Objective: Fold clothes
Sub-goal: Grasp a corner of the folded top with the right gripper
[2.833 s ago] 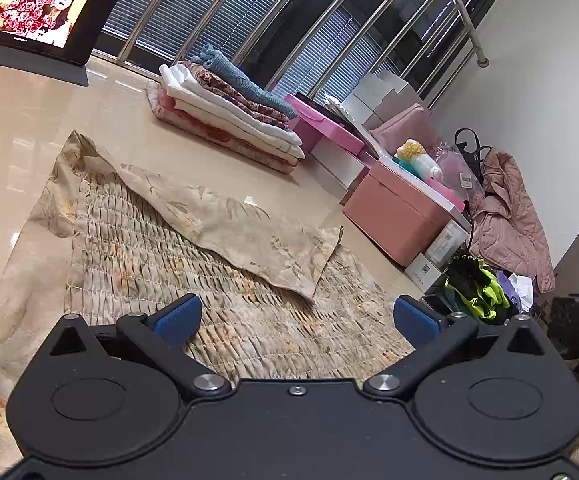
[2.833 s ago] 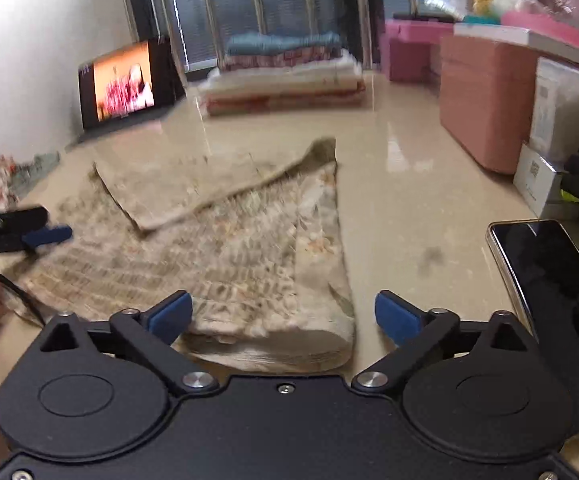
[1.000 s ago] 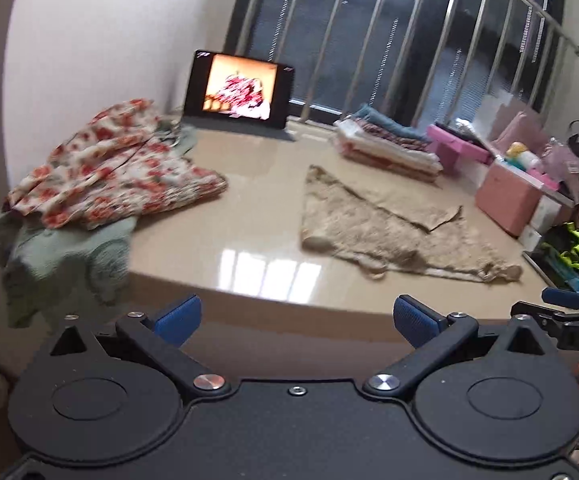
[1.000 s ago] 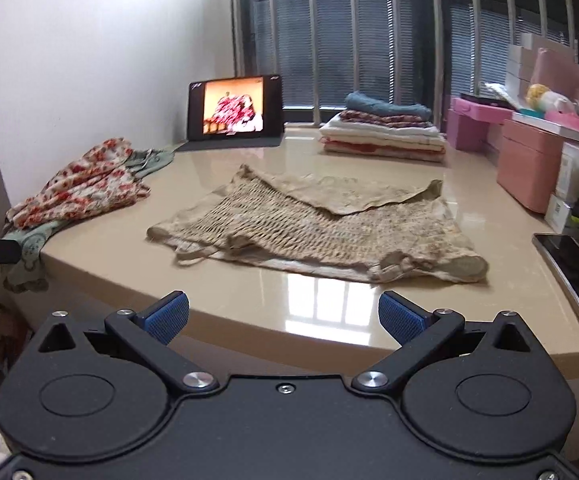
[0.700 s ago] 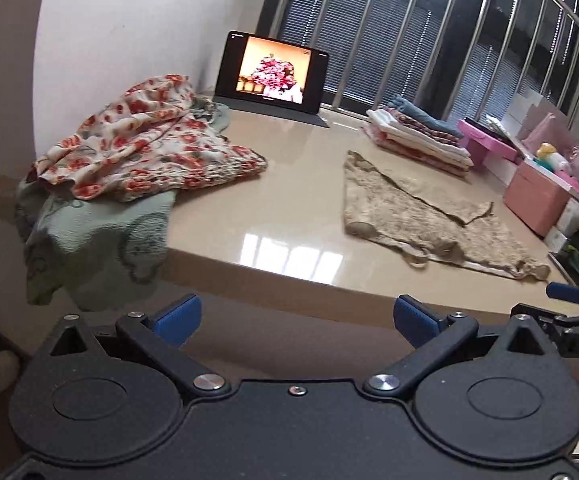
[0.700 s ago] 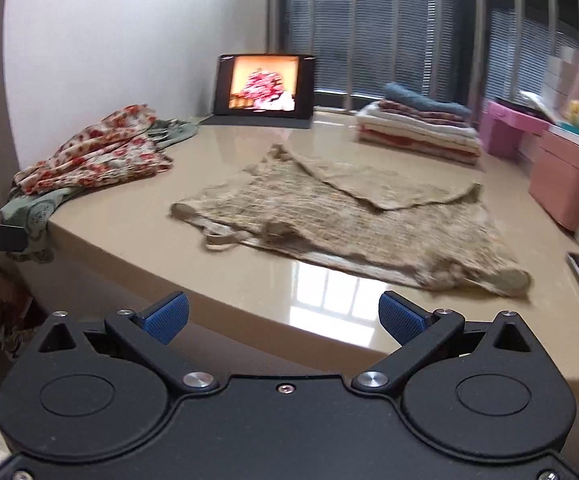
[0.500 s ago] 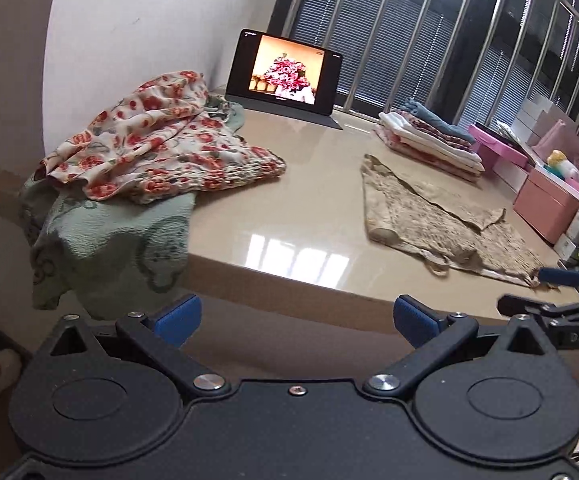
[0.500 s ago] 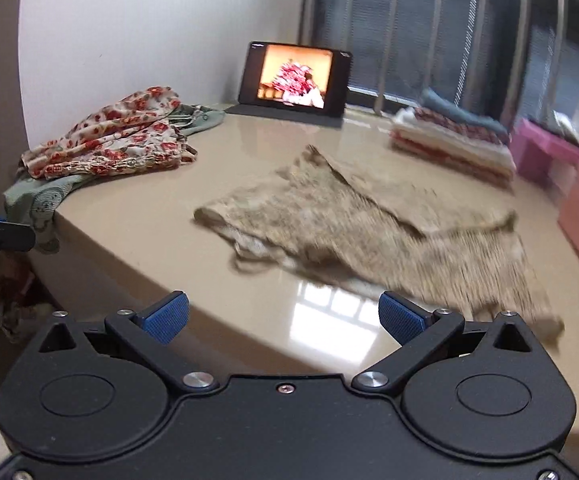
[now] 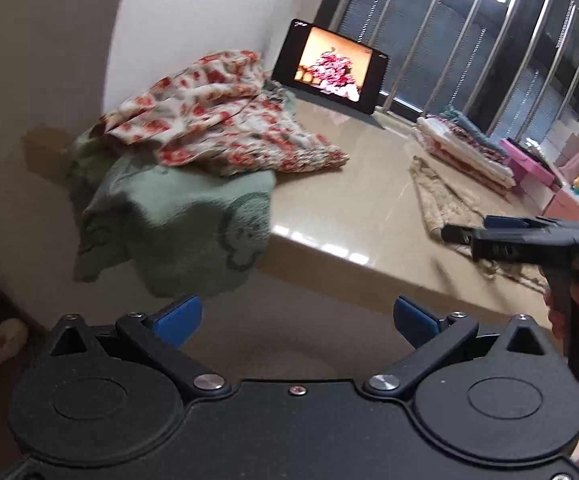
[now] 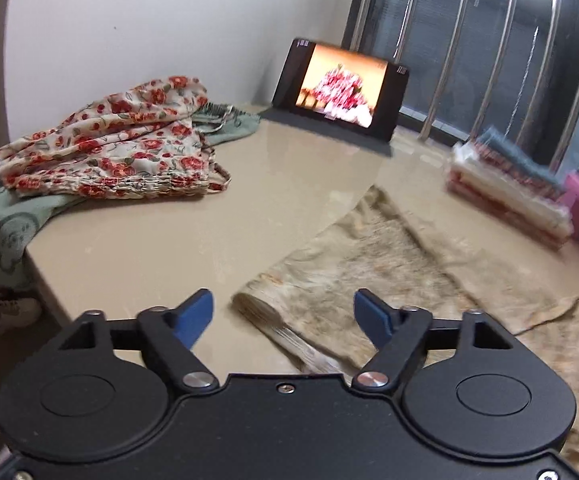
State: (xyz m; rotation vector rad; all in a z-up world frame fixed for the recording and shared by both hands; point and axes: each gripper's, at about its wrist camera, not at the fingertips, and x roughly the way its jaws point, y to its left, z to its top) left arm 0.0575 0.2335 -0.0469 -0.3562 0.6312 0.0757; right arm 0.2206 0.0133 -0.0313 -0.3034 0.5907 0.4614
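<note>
Lower centre of its view, the right gripper [image 10: 283,316] closes — still wide — over the beige garment [image 10: 369,280]; the left gripper [image 9: 295,318] gapes empty at lower centre.

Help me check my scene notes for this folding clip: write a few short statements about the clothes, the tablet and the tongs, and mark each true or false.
1. The beige garment lies flat on the table. True.
2. The floral garment lies on top of the folded stack. False: they lie apart, at opposite ends of the table.
3. The tablet screen is dark. False: it shows a picture.
4. The left tongs hold nothing. True.
5. The right tongs already pinch the beige garment. False: they are closing, pads not pressing it.
</note>
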